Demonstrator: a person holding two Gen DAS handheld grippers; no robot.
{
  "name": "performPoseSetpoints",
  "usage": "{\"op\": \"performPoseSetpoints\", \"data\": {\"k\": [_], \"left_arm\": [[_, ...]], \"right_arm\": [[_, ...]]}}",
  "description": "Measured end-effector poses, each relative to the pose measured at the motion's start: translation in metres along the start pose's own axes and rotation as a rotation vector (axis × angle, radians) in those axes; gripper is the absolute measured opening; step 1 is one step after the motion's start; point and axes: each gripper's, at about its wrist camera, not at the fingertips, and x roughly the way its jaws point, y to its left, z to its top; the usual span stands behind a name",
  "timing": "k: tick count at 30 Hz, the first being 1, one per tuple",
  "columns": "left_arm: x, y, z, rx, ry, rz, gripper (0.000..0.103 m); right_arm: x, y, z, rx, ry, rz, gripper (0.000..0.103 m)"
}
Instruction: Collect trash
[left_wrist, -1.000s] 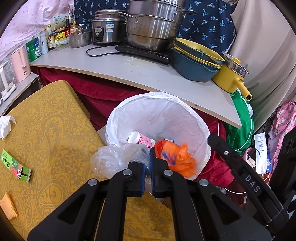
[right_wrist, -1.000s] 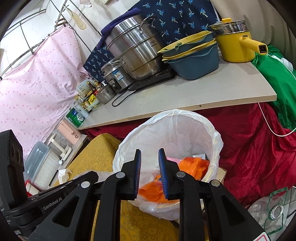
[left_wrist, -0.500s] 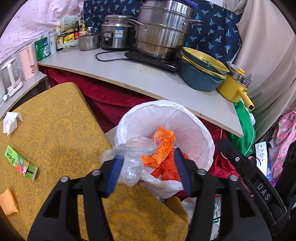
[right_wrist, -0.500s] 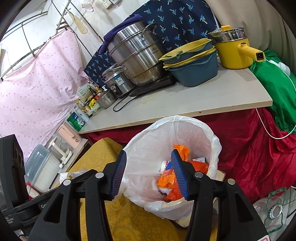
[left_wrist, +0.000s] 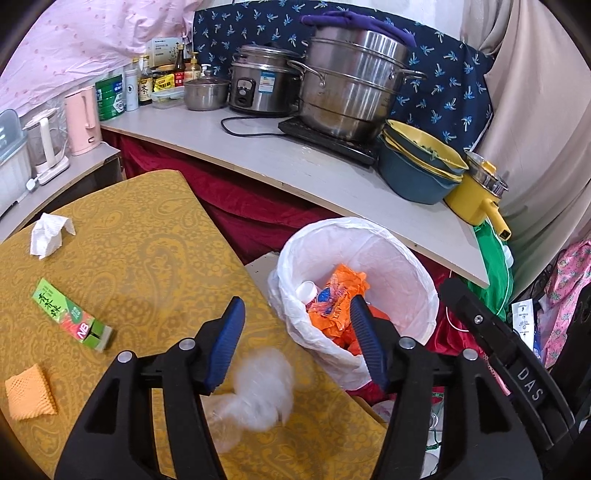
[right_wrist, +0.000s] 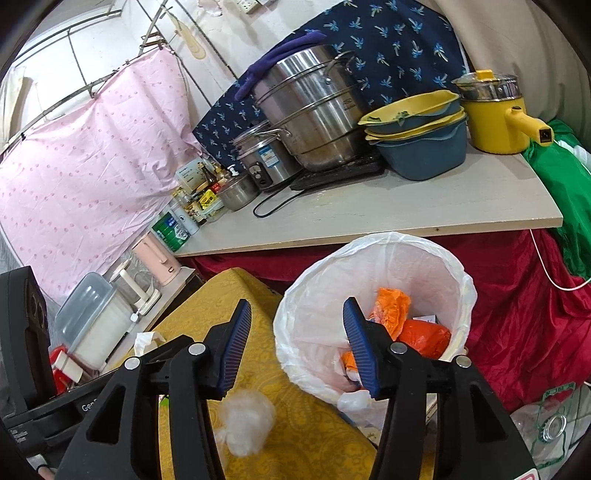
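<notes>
A bin lined with a white bag (left_wrist: 373, 240) (right_wrist: 417, 247) stands off the yellow table's corner, with orange wrappers (left_wrist: 340, 291) (right_wrist: 421, 334) and a white cup (left_wrist: 306, 290) inside. My left gripper (left_wrist: 297, 334) is open above the table edge. A crumpled clear plastic bag (left_wrist: 258, 384) (right_wrist: 245, 419), blurred, lies on the yellow table (left_wrist: 147, 258) below both grippers. My right gripper (right_wrist: 295, 339) is open and empty by the bin's rim. On the table lie a white tissue (left_wrist: 48, 232), a green box (left_wrist: 70, 314) and an orange foam net (left_wrist: 29, 391).
A grey counter (left_wrist: 295, 166) behind the bin holds steel pots (left_wrist: 347, 96), stacked basins (left_wrist: 421, 170), a yellow pot (left_wrist: 480, 199), bottles and kettles. Red cloth hangs under it. The right gripper's body (left_wrist: 498, 354) sits at the right of the left wrist view.
My left gripper opened and let go of the clear plastic bag, which dropped onto the table short of the bin. My right gripper opened; the orange wrapper now lies in the bin. Both pulled back.
</notes>
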Motion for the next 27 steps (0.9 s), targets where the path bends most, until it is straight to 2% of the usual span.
{"op": "performPoseSetpoints", "data": {"k": [4, 7, 9, 14, 18, 21, 23, 25, 27], "left_arm": [[-0.006, 0.011, 0.003, 0.005, -0.006, 0.014, 0.056], [-0.005, 0.03, -0.007, -0.011, 0.014, 0.032, 0.065], [0.001, 0.041, -0.019, -0.028, 0.037, 0.051, 0.066], [0.029, 0.053, -0.071, -0.113, 0.199, -0.014, 0.067], [0.05, 0.041, -0.105, -0.065, 0.281, -0.002, 0.066], [0.061, 0.033, -0.111, -0.055, 0.309, -0.005, 0.053], [0.065, 0.031, -0.111, -0.056, 0.321, -0.022, 0.029], [0.064, 0.027, -0.106, -0.046, 0.313, -0.032, 0.022], [0.058, 0.023, -0.098, -0.033, 0.283, -0.042, 0.019]], "right_arm": [[-0.004, 0.004, -0.001, -0.008, -0.008, -0.007, 0.051], [-0.006, -0.001, -0.007, -0.005, -0.001, -0.019, 0.052], [-0.004, -0.007, -0.013, 0.002, 0.009, -0.028, 0.052], [0.005, -0.015, -0.025, 0.009, 0.054, -0.037, 0.052], [0.006, -0.017, -0.03, 0.002, 0.068, -0.032, 0.052], [0.007, -0.019, -0.03, 0.004, 0.073, -0.026, 0.052], [0.007, -0.02, -0.03, 0.004, 0.075, -0.024, 0.052], [0.006, -0.021, -0.03, 0.002, 0.077, -0.022, 0.052], [0.006, -0.021, -0.03, 0.003, 0.073, -0.022, 0.052]]}}
